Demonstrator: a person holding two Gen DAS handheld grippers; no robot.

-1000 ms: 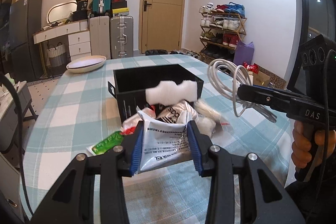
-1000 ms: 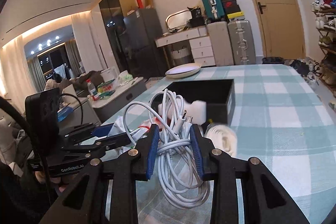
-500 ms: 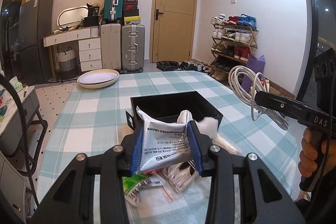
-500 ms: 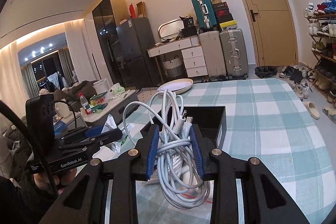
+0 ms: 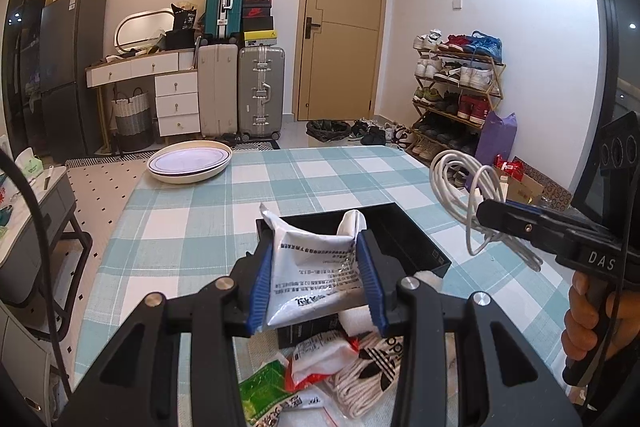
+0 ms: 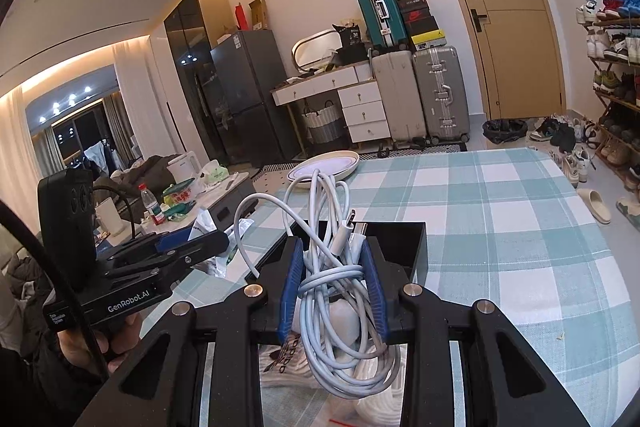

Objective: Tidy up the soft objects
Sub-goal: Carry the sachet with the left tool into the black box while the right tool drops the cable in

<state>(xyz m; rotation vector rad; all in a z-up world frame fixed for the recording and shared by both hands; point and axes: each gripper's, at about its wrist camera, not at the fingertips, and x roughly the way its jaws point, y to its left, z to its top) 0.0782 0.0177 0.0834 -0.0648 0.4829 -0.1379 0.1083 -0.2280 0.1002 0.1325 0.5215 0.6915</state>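
My left gripper [image 5: 316, 283] is shut on a white printed plastic packet [image 5: 314, 273] and holds it above the near edge of an open black box [image 5: 404, 235] on the checked table. My right gripper [image 6: 332, 287] is shut on a bundle of white charging cables [image 6: 334, 267], held in the air near the box [image 6: 416, 247]. The cables also show at the right of the left wrist view [image 5: 464, 203]. Below lie a green packet [image 5: 264, 387], a red-and-white packet [image 5: 320, 351], a white rope [image 5: 360, 387] and a white foam piece [image 5: 428, 277].
A stack of cream plates [image 5: 189, 166] sits at the far left of the table [image 5: 200, 227]. Suitcases [image 5: 260, 95], a drawer unit and a shoe rack [image 5: 456, 95] stand beyond the table. A side table with bottles [image 6: 156, 207] is to the left.
Both grippers have risen with their loads. The packet has lifted off the pile and now hangs over the box's near edge; the cables have lifted higher too.
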